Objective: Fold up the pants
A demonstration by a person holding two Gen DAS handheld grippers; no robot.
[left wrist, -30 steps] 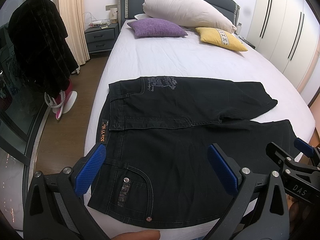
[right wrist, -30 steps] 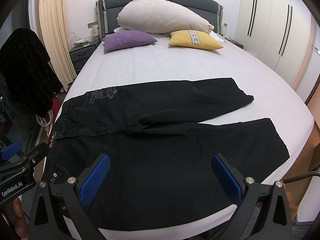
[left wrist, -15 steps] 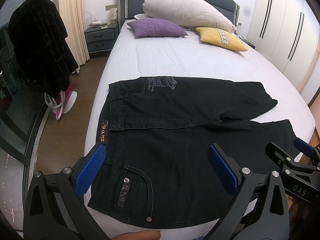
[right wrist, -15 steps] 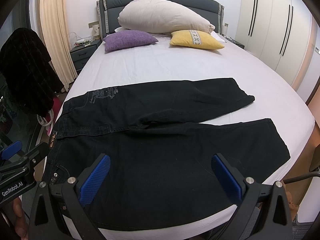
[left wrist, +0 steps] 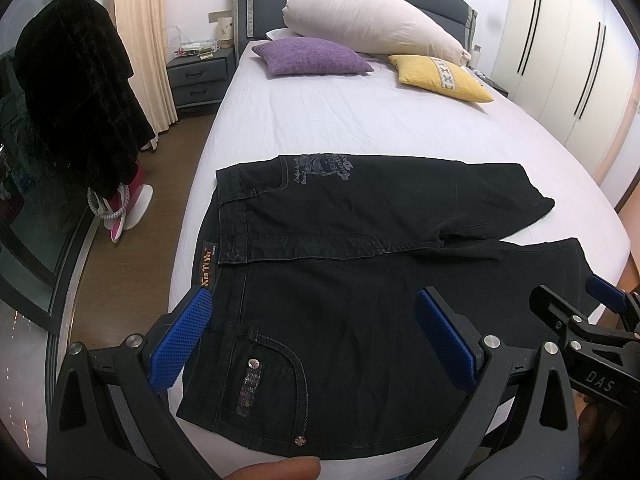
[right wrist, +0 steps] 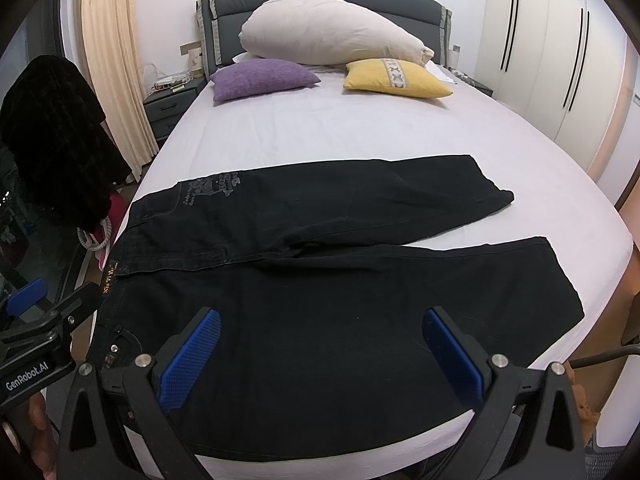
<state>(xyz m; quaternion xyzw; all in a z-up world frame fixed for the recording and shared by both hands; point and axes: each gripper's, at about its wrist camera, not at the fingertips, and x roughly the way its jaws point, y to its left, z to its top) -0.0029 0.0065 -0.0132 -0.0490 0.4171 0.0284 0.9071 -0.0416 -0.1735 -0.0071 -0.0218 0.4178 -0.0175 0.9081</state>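
Here, purple cushion (right wrist: 262,77), yellow cushion (right wrist: 394,79) and a long beige pillow (right wrist: 332,34) sit well beyond the black jeans (right wrist: 320,280), which lie flat across the bed (right wrist: 360,128), waistband left, legs right. Left gripper (left wrist: 312,344) and right gripper (right wrist: 320,352) hover spread, empty.

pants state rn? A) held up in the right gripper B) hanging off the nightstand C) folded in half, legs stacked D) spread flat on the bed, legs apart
D: the black pants lie flat on the white bed, the two legs splayed apart toward the hems, and both the left gripper and right gripper are open, holding nothing.
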